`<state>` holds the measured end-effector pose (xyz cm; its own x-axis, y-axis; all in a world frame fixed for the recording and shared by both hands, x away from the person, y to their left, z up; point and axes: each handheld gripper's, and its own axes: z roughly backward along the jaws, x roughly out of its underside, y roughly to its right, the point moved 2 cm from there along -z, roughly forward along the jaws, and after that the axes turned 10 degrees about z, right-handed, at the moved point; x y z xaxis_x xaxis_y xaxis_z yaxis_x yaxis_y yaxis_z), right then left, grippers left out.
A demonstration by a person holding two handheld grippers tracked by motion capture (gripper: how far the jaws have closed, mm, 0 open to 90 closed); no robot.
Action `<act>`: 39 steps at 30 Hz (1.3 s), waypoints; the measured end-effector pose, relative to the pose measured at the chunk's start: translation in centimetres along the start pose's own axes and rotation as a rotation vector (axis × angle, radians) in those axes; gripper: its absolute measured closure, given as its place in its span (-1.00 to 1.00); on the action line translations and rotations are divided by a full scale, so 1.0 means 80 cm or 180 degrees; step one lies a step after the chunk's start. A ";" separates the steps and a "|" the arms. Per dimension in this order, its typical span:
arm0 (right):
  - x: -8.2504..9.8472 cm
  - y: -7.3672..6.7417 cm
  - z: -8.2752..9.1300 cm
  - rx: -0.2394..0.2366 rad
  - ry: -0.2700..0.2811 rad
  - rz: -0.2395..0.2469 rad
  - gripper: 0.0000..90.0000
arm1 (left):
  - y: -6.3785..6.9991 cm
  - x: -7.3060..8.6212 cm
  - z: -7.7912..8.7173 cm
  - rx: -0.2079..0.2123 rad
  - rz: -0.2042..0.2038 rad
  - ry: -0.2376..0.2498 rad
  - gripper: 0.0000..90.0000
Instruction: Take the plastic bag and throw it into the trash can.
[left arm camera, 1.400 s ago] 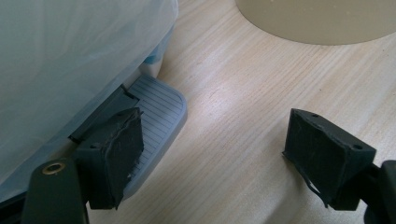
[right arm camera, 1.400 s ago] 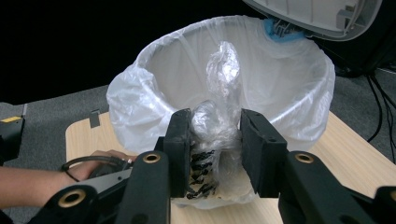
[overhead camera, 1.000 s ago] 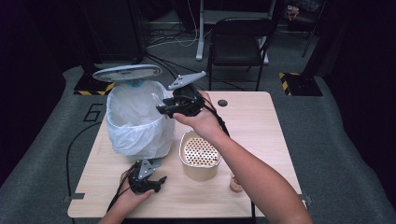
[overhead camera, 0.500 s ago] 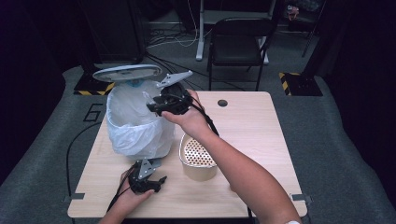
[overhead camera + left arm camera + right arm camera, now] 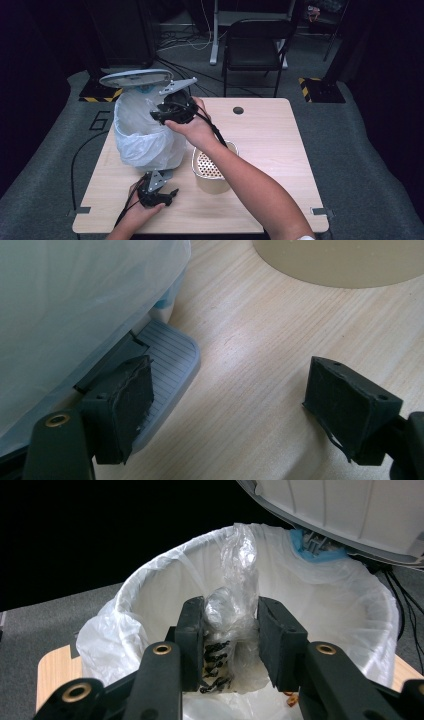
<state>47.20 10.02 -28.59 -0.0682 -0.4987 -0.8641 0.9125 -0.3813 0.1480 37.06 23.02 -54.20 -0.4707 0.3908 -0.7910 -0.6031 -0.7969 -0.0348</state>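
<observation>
A pedal bin [image 5: 142,137] lined with a white bag stands at the table's left, its grey lid [image 5: 135,77] raised. My right gripper [image 5: 159,115] hovers over the bin's mouth. In the right gripper view it [image 5: 231,625] is shut on a crumpled clear wrapper [image 5: 220,610] with black print, held above the liner [image 5: 165,580] and under the lid [image 5: 340,510]. My left gripper [image 5: 169,192] is low at the table's front by the bin's foot. It [image 5: 225,400] is open, and its left pad [image 5: 127,395] lies over the grey ribbed pedal [image 5: 167,357].
A beige container with a perforated top [image 5: 210,170] stands right of the bin, under my right forearm; its wall [image 5: 340,260] shows ahead of the left gripper. A round hole [image 5: 238,110] marks the table's far side. A black chair [image 5: 255,45] stands behind the table.
My right gripper has carried the wrapper leftward, from beside the bin to over its open mouth. The left gripper has stayed by the pedal.
</observation>
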 end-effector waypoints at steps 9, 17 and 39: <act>-0.007 -0.004 -0.010 0.0061 -0.0002 0.0049 0.43 | 0.000 0.000 0.000 0.0000 -0.0001 -0.0003 -0.57; -0.002 0.001 -0.026 0.0106 -0.0089 -0.0048 0.21 | 0.000 0.000 0.000 0.0001 0.0000 -0.0001 -0.57; 0.015 0.003 0.021 0.0234 -0.0128 -0.0012 0.10 | 0.000 0.000 0.000 0.0001 0.0001 0.0000 -0.57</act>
<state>46.64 8.05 -28.82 -0.0889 -0.5274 -0.8450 0.8802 -0.4386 0.1811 37.06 23.02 -54.21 -0.4710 0.3904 -0.7911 -0.6030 -0.7970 -0.0343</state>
